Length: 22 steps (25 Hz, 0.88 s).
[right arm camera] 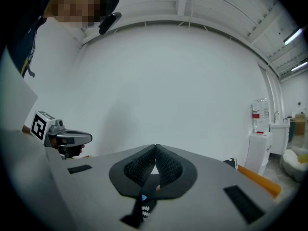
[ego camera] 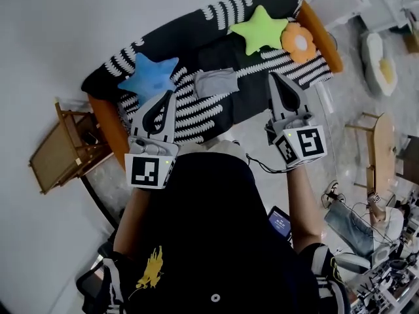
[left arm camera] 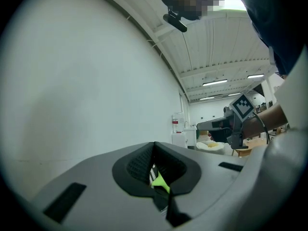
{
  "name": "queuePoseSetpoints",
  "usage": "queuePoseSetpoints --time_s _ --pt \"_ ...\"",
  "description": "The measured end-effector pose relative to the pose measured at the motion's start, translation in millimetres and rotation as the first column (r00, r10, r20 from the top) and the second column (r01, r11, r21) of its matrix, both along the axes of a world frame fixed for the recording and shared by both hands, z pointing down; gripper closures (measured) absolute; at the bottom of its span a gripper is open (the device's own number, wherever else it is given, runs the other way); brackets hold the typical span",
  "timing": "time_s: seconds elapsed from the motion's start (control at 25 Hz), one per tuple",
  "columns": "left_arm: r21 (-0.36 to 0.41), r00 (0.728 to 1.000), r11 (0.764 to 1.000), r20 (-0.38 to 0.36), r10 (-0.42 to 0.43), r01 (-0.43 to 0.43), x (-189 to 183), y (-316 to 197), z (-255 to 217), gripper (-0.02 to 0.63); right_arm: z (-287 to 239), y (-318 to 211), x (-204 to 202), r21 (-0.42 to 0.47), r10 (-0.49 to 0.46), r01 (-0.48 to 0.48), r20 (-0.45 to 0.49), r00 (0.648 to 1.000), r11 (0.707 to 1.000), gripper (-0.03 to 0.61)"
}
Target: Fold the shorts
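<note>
Pointing level side by side, left claw (ego camera: pixel 167 98) pressed together and empty, right claw (ego camera: pixel 274 78) pressed together and empty, just past their tips a black-and-white striped sofa (ego camera: pixel 196 120), grey shorts (ego camera: pixel 216 82) lying on its seat between a blue star cushion (ego camera: pixel 149 77) and a green star cushion (ego camera: pixel 260 29)

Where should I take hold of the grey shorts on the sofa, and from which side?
Probably the near edge of the grey shorts, one corner per tool, coming in from the sofa's front. They look flat on the striped blanket, with the blue star cushion close on their left. Left tool and right tool are shut, so open first.
</note>
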<state>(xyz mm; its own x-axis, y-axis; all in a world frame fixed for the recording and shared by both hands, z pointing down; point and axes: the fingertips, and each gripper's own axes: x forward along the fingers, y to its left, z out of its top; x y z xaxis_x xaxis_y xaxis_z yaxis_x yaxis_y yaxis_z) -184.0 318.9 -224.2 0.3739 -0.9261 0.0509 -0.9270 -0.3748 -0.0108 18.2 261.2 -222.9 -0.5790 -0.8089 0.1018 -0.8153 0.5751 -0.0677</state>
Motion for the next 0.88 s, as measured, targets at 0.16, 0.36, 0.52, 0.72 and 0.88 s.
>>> queuePoseSetpoints --time_s 0.16,0.36,0.52,0.72,0.88 --pt "0.01 0.999 0.999 0.003 0.033 -0.033 5 -7 -3 0.6 -2 -1 15 0.007 0.053 -0.053 0.004 0.999 0.999 0.563" --pt "0.019 0.998 0.998 -0.009 0.064 -0.064 10 -13 -10 0.6 -7 0 19 0.005 0.088 -0.088 -0.004 0.996 0.996 0.565" --pt "0.031 0.997 0.997 -0.024 0.069 -0.069 10 -16 -13 0.6 -6 3 14 0.017 0.084 -0.084 -0.015 0.996 0.996 0.565" --pt "0.031 0.996 0.996 -0.028 0.08 -0.079 6 -18 -13 0.6 -10 2 10 0.021 0.097 -0.096 -0.012 0.995 0.995 0.565" --pt "0.028 0.996 0.996 -0.037 0.082 -0.081 4 -16 -12 0.6 -10 2 10 0.004 0.106 -0.106 0.009 0.994 0.994 0.565"
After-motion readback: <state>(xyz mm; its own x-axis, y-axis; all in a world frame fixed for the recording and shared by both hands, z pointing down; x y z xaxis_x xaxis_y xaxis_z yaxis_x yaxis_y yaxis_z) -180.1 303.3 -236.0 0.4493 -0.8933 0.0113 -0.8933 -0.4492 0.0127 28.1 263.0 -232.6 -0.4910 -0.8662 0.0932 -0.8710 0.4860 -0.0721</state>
